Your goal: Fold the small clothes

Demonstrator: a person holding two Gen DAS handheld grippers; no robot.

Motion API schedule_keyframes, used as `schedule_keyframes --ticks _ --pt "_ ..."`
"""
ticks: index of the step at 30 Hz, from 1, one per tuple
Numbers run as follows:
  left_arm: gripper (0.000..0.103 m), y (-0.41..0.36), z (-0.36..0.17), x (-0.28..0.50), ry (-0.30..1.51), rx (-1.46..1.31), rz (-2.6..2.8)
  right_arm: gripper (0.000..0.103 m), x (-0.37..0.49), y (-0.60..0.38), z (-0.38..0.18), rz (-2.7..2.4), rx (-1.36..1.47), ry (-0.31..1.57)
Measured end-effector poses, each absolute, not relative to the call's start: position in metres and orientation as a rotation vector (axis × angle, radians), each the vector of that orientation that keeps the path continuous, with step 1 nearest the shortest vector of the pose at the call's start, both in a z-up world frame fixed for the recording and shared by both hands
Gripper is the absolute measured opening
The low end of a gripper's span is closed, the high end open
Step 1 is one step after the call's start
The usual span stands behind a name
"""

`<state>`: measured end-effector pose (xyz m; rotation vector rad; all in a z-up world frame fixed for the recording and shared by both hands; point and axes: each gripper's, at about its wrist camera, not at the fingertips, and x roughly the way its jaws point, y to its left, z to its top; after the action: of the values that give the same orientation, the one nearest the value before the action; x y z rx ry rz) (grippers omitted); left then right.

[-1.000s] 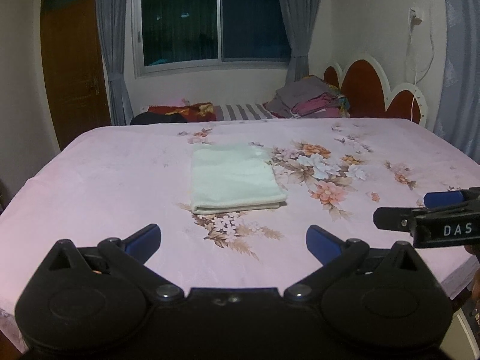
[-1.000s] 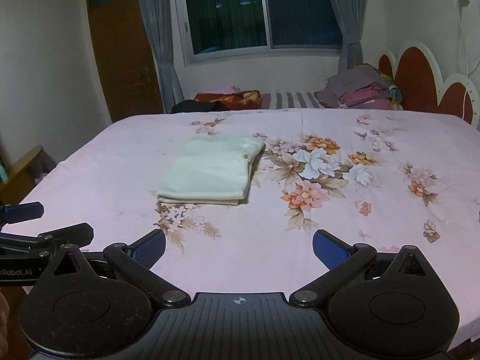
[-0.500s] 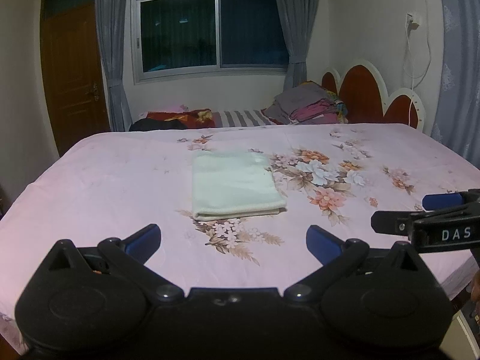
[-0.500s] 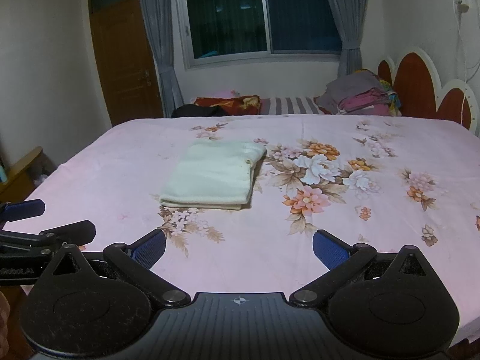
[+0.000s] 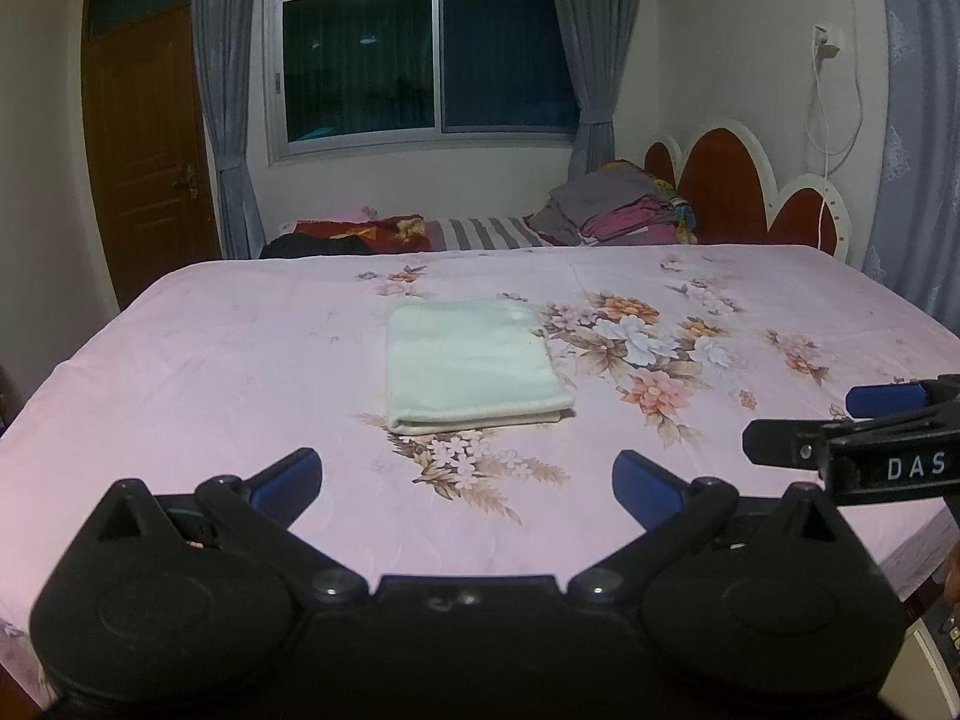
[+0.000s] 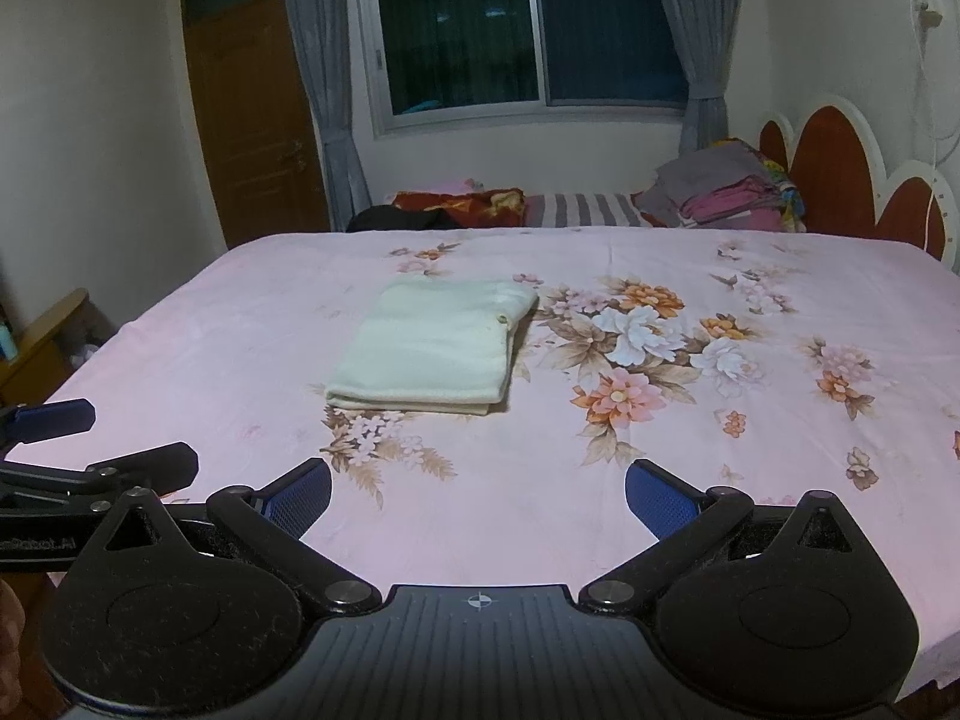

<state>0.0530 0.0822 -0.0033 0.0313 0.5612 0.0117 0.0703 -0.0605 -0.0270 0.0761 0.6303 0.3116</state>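
A pale green cloth [image 5: 468, 360] lies folded into a neat rectangle on the pink flowered bed sheet [image 5: 240, 360]; it also shows in the right wrist view [image 6: 438, 345]. My left gripper [image 5: 468, 480] is open and empty, held above the near part of the bed, well short of the cloth. My right gripper [image 6: 477, 495] is open and empty too, beside the left one. The right gripper shows at the right edge of the left wrist view [image 5: 852, 426], and the left gripper at the left edge of the right wrist view [image 6: 72, 444].
A pile of folded clothes [image 5: 618, 210] and a striped pillow [image 5: 480, 231] lie at the far side by the red headboard [image 5: 750, 192]. A window [image 5: 420, 60], curtains and a wooden door [image 5: 150, 150] stand behind. A wooden chair [image 6: 42, 336] is left of the bed.
Both grippers have drawn back and tilted up a little, so the cloth sits lower and farther in each view. The cloth has not moved. Both grippers stay open.
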Motion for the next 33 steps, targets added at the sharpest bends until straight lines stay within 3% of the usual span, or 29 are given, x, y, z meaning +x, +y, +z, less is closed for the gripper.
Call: schedule_keyframes --ticks 33 --pt "0.103 0.0867 -0.0010 0.0500 0.561 0.028 0.008 0.103 0.0692 -0.0635 -0.0261 0.317 0.065 0.623"
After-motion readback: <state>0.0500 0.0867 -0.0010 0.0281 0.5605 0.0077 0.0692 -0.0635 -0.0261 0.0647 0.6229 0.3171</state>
